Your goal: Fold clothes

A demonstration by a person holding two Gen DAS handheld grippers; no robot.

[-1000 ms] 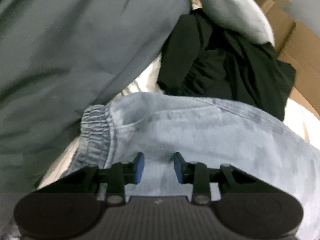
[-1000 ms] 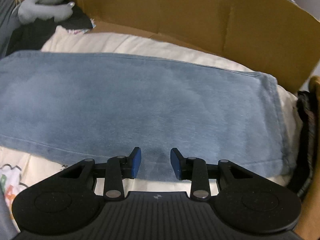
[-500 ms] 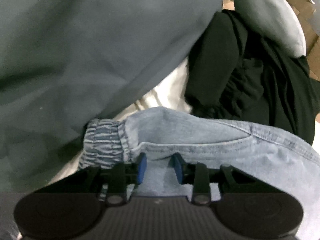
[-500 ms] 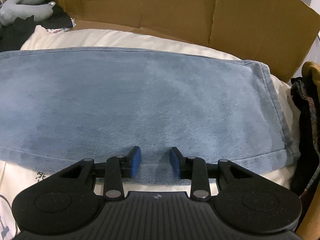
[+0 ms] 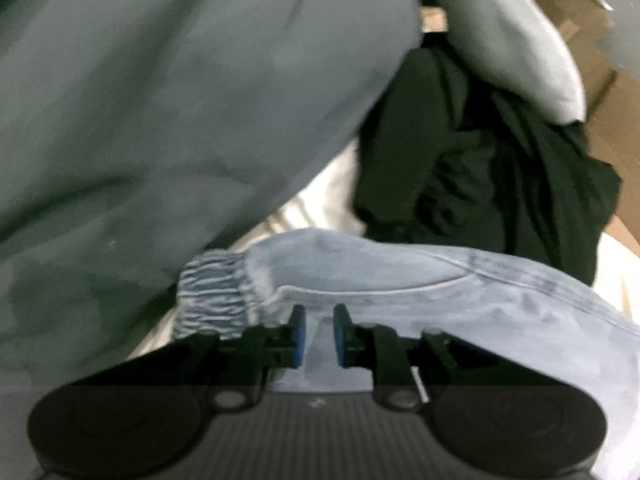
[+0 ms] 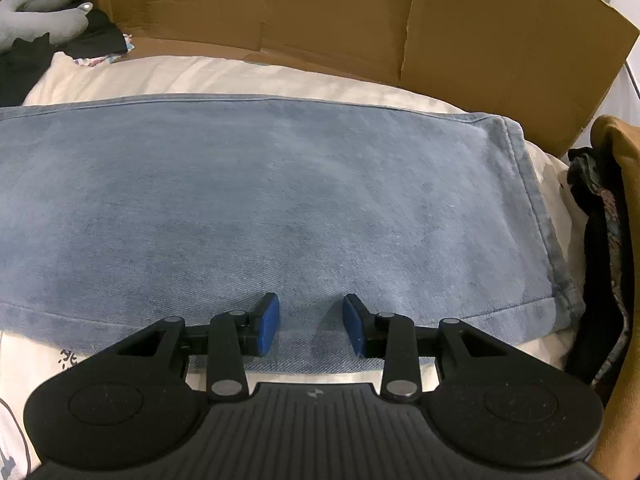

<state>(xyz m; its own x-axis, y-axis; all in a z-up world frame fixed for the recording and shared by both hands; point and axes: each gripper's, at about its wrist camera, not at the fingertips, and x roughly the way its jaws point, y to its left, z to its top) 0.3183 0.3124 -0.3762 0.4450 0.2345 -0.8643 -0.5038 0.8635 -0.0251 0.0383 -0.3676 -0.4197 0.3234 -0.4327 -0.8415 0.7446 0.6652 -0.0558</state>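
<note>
Left hand-held gripper (image 5: 319,334) just closing, pinching jeans (image 5: 400,304) fold — right hand-held gripper (image 6: 311,324) half-open, empty; black garment (image 5: 480,168) beyond.

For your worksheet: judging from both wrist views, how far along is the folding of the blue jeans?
Done: the jeans lie flat with the legs stacked on the cream bedding. In hand: the left tongs have just been closing on a denim fold beside the elastic waistband; the right tongs sit open over the near edge. Left: every crosswise fold, and the dark clothes.

Matt denim jeans (image 6: 280,200); corrugated cardboard (image 6: 320,12)
</note>
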